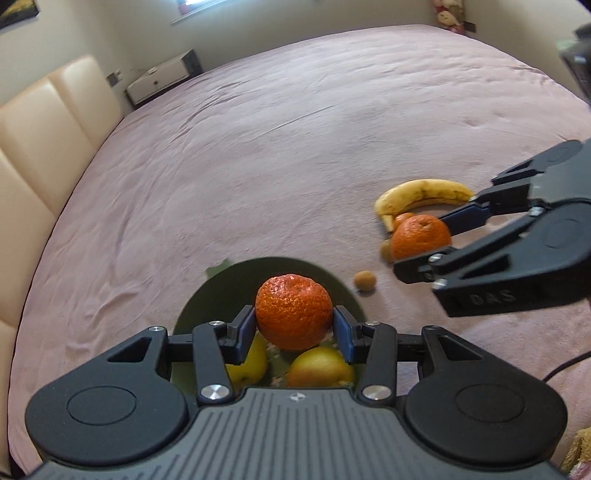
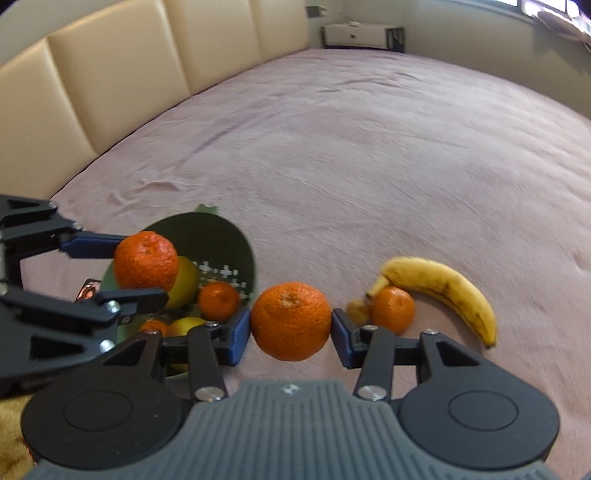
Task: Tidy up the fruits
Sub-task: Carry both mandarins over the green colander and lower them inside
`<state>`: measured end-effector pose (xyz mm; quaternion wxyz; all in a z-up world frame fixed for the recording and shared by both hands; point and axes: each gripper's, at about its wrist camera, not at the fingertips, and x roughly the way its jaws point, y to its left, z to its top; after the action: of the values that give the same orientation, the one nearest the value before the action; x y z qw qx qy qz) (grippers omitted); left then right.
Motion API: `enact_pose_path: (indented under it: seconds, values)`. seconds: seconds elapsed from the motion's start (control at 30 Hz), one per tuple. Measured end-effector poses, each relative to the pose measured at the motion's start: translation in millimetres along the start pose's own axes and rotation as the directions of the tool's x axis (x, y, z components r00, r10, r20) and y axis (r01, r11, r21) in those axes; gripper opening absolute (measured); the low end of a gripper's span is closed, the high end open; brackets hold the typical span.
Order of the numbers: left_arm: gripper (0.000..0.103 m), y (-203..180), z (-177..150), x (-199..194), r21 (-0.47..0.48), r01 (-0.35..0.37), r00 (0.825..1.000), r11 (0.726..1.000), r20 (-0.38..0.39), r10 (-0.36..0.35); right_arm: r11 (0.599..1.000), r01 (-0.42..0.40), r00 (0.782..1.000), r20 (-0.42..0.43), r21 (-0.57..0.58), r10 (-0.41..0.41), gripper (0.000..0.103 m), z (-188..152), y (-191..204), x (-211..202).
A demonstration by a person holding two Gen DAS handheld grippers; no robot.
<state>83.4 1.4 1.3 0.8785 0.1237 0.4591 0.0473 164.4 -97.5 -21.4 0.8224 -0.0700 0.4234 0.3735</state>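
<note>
My left gripper (image 1: 293,326) is shut on an orange (image 1: 293,310) and holds it over a dark green bowl (image 1: 258,267). The bowl (image 2: 221,236) holds yellow apples (image 2: 184,282) and a small mandarin (image 2: 218,300). My right gripper (image 2: 291,330) is shut on a second orange (image 2: 291,320), lifted off the pink blanket just right of the bowl. In the left wrist view the right gripper (image 1: 424,245) shows with its orange (image 1: 421,236). Behind it lie a banana (image 2: 443,291), a small mandarin (image 2: 392,309) and a small brown fruit (image 2: 357,311). Another small brown fruit (image 1: 365,281) lies near the bowl.
Everything rests on a wide bed with a pink blanket (image 1: 295,129). A cream padded headboard (image 2: 110,74) runs along the left. A white cabinet (image 1: 162,75) stands beyond the bed. Plush toys (image 1: 448,14) sit at the far corner, and a cable (image 1: 569,363) trails at the right.
</note>
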Motion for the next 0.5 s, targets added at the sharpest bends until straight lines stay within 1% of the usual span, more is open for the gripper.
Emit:
enact_pose_path:
  seconds: [0.2, 0.33, 0.43, 0.5]
  values:
    - [0.051, 27, -7, 2, -0.096, -0.005, 1.000, 0.995, -0.027, 0.002, 0.995, -0.015, 1.000, 0.007, -0.100, 0.015, 0.045, 4, 23, 3]
    - [0.051, 46, -11, 2, -0.180, 0.024, 0.998, 0.983, -0.045, -0.033, 0.986, -0.030, 0.999, 0.008, -0.162, 0.032, 0.045, 10, 38, 8]
    - [0.051, 60, -15, 1, -0.235, 0.034, 0.998, 0.971, -0.049, -0.047, 0.969, -0.041, 0.999, 0.014, -0.242, 0.046, 0.045, 15, 52, 10]
    - [0.051, 69, -17, 0, -0.265, 0.032, 0.998, 0.964, -0.047, -0.047, 0.950, -0.043, 0.999, 0.014, -0.308, 0.049, 0.045, 18, 63, 12]
